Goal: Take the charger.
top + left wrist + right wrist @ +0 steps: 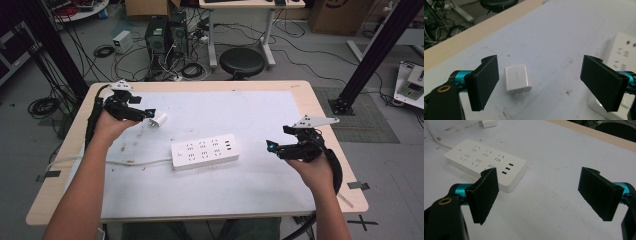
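The small white charger (518,78) lies flat on the white mat (260,115), toward the table's (306,90) ten o'clock corner, its two metal prongs pointing back at the left gripper (151,114). In the left gripper view it sits between the two black fingers (485,82) but nearer the left one, touching neither; those fingers stand wide apart with nothing held. In the high view the charger (159,119) lies just past the left gripper's tips, at about four o'clock from them. The white power strip (204,151) rests near the middle of the mat, at about five o'clock from the charger and well apart from it, with its socket face up and its white cord (117,161) running off toward nine o'clock. The right gripper (270,146) hovers at three o'clock from the strip, near its end yet clear of it, tips pointing at nine o'clock. In the right gripper view its fingers (484,195) are likewise spread wide and empty, with the strip (486,162) lying ahead at about eleven o'clock and the charger (488,123) far off near the top edge. A hand grips each tool from the table's near side.
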Available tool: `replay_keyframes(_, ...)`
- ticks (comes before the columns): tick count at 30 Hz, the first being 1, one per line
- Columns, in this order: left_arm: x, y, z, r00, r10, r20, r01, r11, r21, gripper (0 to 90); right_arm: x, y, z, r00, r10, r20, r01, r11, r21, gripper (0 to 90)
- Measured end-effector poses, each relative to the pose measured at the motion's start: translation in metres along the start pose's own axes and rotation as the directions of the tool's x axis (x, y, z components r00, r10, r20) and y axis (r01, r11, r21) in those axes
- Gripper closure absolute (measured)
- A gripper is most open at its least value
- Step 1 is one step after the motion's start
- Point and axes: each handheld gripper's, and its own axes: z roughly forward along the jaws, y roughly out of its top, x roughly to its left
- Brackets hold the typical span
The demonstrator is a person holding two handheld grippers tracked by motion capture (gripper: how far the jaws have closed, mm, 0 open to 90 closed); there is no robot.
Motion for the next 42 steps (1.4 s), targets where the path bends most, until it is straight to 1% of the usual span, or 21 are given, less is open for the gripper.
replay_keyframes(2,0.004,-0.001,0.011,0.9999,-0.015,0.009,0.015,0.9999,0.006,15.5,0.0,0.001,0.001,1.0,0.006,0.0,-0.006,1.0,0.004,17.4)
replay_keyframes(3,0.006,-0.002,0.016,0.9997,-0.022,0.006,0.022,0.9997,0.011,15.5,0.0,0.001,0.002,1.0,-0.003,0.001,0.003,1.0,0.003,17.4)
replay_keyframes(4,0.008,-0.002,0.022,0.9995,-0.031,0.006,0.031,0.9993,0.019,15.5,0.0,0.001,0.002,1.0,-0.002,0.0,0.002,1.0,0.002,17.4)
replay_keyframes(7,0.013,-0.005,0.038,0.9994,-0.035,-0.007,0.035,0.9979,0.054,15.5,0.0,0.001,0.002,1.0,0.0,0.001,0.0,1.0,0.005,17.4)
replay_keyframes(10,0.017,-0.009,0.053,0.9985,-0.054,-0.015,0.054,0.9963,0.067,15.5,0.001,0.001,0.003,1.0,0.005,0.005,-0.005,1.0,0.009,17.4)
replay_keyframes(12,0.018,-0.013,0.062,0.9982,-0.056,-0.024,0.058,0.9952,0.079,15.5,0.0,0.001,0.003,1.0,0.007,0.006,-0.007,1.0,0.005,17.4)
replay_keyframes(14,0.019,-0.016,0.069,0.9983,-0.054,-0.023,0.056,0.9938,0.096,15.5,0.0,0.001,0.003,0.9999,0.013,0.007,-0.013,1.0,0.006,17.4)
replay_keyframes(15,0.02,-0.018,0.072,0.9981,-0.054,-0.029,0.056,0.9929,0.105,15.5,0.0,0.001,0.003,0.9999,0.01,0.008,-0.01,1.0,0.005,17.4)
replay_keyframes(18,0.022,-0.022,0.079,0.9977,-0.061,-0.03,0.064,0.991,0.117,15.5,-0.001,0.002,0.003,0.9999,0.011,0.012,-0.011,1.0,0.004,17.4)
replay_keyframes(20,0.023,-0.024,0.082,0.9975,-0.055,-0.045,0.06,0.99,0.127,15.5,-0.001,0.002,0.003,0.9998,0.015,0.016,-0.015,1.0,0.005,17.4)
replay_keyframes(23,0.024,-0.027,0.086,0.9978,-0.056,-0.036,0.061,0.9886,0.138,15.5,-0.001,0.002,0.004,0.9998,0.015,0.017,-0.015,1.0,0.007,17.4)
replay_keyframes(28,0.025,-0.031,0.09,0.9977,-0.054,-0.041,0.06,0.9859,0.156,15.9,-0.001,0.001,0.003,0.9995,0.022,0.022,-0.022,1.0,0.008,17.4)
replay_keyframes(31,0.026,-0.033,0.092,0.9972,-0.063,-0.04,0.069,0.9831,0.17,16.5,-0.002,0.0,0.002,0.9995,0.023,0.021,-0.023,1.0,0.009,17.4)
replay_keyframes(33,0.027,-0.034,0.093,0.9972,-0.064,-0.037,0.07,0.9823,0.174,18.8,-0.002,0.0,0.002,0.9995,0.022,0.021,-0.022,1.0,0.008,17.4)
replay_keyframes(35,0.027,-0.035,0.094,0.9968,-0.068,-0.042,0.074,0.9808,0.18,19.2,-0.002,-0.001,0.001,0.9994,0.026,0.021,-0.026,1.0,0.011,17.4)
replay_keyframes(36,0.027,-0.035,0.095,0.9968,-0.071,-0.037,0.076,0.9802,0.183,19.8,-0.002,-0.001,0.001,0.9994,0.026,0.022,-0.026,1.0,0.008,17.4)
replay_keyframes(39,0.027,-0.036,0.096,0.9969,-0.067,-0.041,0.073,0.9798,0.186,24.4,-0.003,-0.002,0.0,0.9994,0.028,0.023,-0.028,1.0,0.006,17.4)
replay_keyframes(40,0.027,-0.037,0.097,0.9966,-0.07,-0.043,0.077,0.9781,0.194,26.4,-0.003,-0.002,0.0,0.9994,0.028,0.022,-0.028,1.0,0.007,17.4)
replay_keyframes(41,0.027,-0.037,0.097,0.9966,-0.07,-0.043,0.077,0.9781,0.194,27.6,-0.003,-0.002,0.0,0.9994,0.028,0.022,-0.028,1.0,0.007,17.4)
replay_keyframes(42,0.028,-0.038,0.097,0.9962,-0.074,-0.046,0.082,0.9766,0.199,27.8,-0.004,-0.002,0.0,0.9994,0.027,0.022,-0.027,1.0,0.005,17.4)
